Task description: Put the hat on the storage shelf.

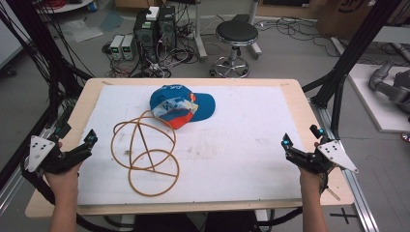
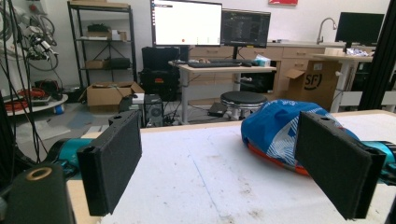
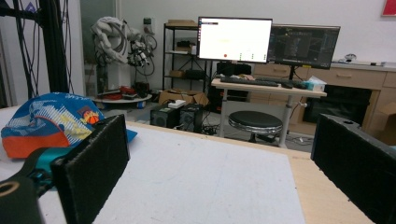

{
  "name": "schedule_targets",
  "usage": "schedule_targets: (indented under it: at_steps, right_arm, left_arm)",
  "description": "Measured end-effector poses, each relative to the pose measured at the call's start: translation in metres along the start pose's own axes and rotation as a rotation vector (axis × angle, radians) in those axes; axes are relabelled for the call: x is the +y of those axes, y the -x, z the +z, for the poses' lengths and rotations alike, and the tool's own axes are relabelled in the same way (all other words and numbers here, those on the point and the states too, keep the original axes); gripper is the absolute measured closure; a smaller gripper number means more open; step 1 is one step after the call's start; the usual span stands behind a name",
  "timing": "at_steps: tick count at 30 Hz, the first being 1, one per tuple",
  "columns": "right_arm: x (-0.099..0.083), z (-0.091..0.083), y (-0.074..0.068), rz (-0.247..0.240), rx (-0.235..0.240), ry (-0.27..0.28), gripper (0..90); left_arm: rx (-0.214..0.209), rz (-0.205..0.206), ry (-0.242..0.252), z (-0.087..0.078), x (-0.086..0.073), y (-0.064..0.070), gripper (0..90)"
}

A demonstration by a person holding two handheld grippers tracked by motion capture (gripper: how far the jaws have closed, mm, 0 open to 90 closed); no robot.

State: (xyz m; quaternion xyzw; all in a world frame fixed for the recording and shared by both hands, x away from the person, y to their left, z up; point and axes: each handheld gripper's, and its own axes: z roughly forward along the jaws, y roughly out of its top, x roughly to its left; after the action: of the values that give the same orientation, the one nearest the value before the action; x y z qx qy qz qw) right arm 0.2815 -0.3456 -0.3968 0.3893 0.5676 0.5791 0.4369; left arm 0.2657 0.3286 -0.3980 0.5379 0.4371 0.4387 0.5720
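A blue cap [image 1: 181,105] with an orange and white pattern lies at the far middle of the white mat [image 1: 232,145]; it also shows as the cap [image 2: 280,130] in the left gripper view and the cap [image 3: 51,123] in the right gripper view. A tan rope [image 1: 145,152] lies in loose loops in front of the cap, one end tucked near it. My left gripper [image 1: 89,140] hovers open at the mat's left edge, jaws wide apart with nothing between them [image 2: 229,168]. My right gripper [image 1: 286,144] stands open at the right edge, also holding nothing [image 3: 224,177].
The mat covers a wooden table [image 1: 309,125]. Behind the table stand a black stool [image 1: 236,36], computer towers [image 1: 154,29] and floor cables. Black frame posts [image 1: 348,58] rise on both sides. A desk with monitors [image 2: 187,23] stands at the back of the room.
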Motion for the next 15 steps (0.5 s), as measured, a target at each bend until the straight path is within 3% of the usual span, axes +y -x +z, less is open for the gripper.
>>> schedule_targets:
  at_steps: [15]
  right_arm:
    - [-0.0006,-0.0045,0.0058,0.01,-0.012,0.005,4.1]
  left_arm:
    - [-0.014,-0.001,-0.005,0.0063,0.0015,-0.0043,15.8]
